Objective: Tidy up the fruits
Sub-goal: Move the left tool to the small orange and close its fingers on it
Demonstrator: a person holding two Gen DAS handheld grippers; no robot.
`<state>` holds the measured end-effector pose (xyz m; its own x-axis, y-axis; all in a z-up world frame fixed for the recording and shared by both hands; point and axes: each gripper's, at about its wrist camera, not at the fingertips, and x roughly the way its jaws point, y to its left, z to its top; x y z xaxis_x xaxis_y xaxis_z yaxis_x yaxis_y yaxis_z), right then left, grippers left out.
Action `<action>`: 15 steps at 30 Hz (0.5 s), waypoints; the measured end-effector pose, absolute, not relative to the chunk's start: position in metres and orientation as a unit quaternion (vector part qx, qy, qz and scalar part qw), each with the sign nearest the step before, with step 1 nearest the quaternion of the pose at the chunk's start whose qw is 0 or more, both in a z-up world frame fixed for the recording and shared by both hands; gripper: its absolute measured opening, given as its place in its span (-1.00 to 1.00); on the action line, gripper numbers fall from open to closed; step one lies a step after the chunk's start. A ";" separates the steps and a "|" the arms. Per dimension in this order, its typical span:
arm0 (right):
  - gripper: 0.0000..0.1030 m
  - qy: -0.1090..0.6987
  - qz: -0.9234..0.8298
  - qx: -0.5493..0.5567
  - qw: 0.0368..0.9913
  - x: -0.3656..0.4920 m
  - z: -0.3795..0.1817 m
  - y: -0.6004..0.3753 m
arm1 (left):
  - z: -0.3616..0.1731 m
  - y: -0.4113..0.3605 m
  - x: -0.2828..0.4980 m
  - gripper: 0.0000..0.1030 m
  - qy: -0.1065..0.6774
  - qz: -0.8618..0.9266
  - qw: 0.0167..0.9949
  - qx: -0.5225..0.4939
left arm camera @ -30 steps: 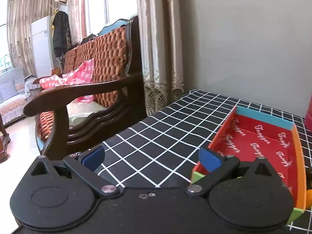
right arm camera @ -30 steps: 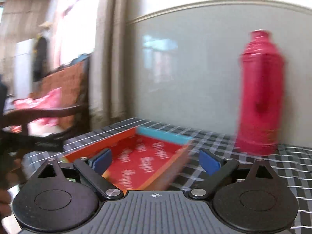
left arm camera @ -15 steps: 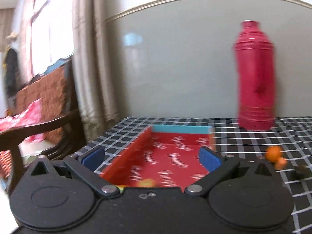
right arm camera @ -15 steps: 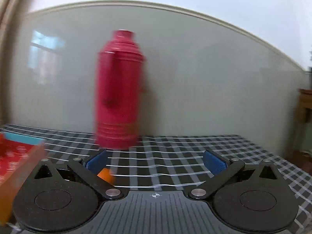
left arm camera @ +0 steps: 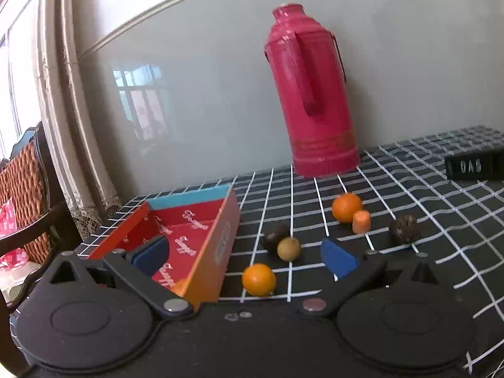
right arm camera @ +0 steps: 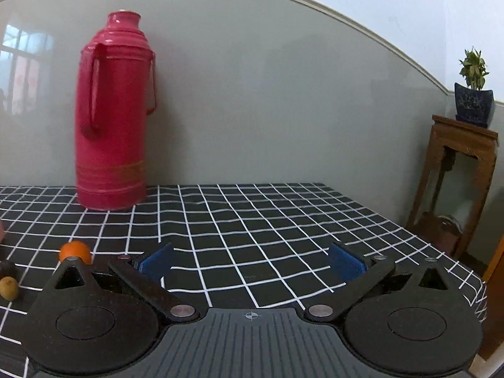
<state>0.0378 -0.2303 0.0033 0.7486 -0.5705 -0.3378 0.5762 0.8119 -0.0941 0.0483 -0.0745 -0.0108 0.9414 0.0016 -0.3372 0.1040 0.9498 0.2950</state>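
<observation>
In the left wrist view a red cardboard tray (left arm camera: 220,245) lies at the left of the checked table, with an orange fruit (left arm camera: 179,286) just showing inside it. Loose on the cloth are a near orange (left arm camera: 259,279), a tan fruit (left arm camera: 288,248), a dark fruit (left arm camera: 275,236), a far orange (left arm camera: 346,207), a carrot piece (left arm camera: 361,221) and a dark brown ball (left arm camera: 404,229). My left gripper (left arm camera: 244,258) is open and empty above the tray's right wall and the near orange. My right gripper (right arm camera: 251,263) is open and empty over bare cloth; an orange (right arm camera: 75,251) lies to its left.
A tall red thermos (left arm camera: 310,94) stands at the back by the wall, also in the right wrist view (right arm camera: 110,116). A black block with letters (left arm camera: 472,166) lies far right. A wooden chair (left arm camera: 28,195) stands left of the table. A wooden stand with a plant (right arm camera: 460,170) stands beyond the right edge.
Both grippers have swung to the right. The left view went from the chair and tray to the tray and loose fruits; the right view went from the tray to the thermos and bare cloth. Jaws stayed open.
</observation>
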 end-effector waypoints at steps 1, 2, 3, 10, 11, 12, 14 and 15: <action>1.00 0.180 -0.310 0.009 0.934 0.039 0.003 -0.232 | -0.013 -0.076 0.049 0.88 0.175 -0.026 0.971 0.158; 1.00 0.183 -0.312 0.008 0.932 0.040 0.002 -0.233 | -0.015 -0.077 0.051 0.88 0.182 -0.027 0.970 0.156; 1.00 0.185 -0.310 0.009 0.932 0.041 0.003 -0.232 | -0.016 -0.076 0.053 0.88 0.188 -0.026 0.970 0.154; 1.00 0.185 -0.277 0.009 0.943 0.045 0.003 -0.224 | -0.023 -0.070 0.064 0.76 0.228 -0.021 0.964 0.134; 1.00 0.186 -0.272 0.009 0.944 0.045 0.003 -0.223 | -0.023 -0.070 0.064 0.75 0.224 -0.019 0.965 0.137; 1.00 0.186 -0.266 0.010 0.946 0.044 0.003 -0.222 | -0.023 -0.070 0.064 0.75 0.225 -0.020 0.965 0.137; 1.00 0.184 -0.258 0.012 0.948 0.044 0.003 -0.221 | -0.025 -0.071 0.064 0.73 0.230 -0.026 0.964 0.133; 1.00 0.183 -0.254 0.012 0.950 0.044 0.003 -0.221 | -0.026 -0.071 0.066 0.70 0.239 -0.029 0.962 0.128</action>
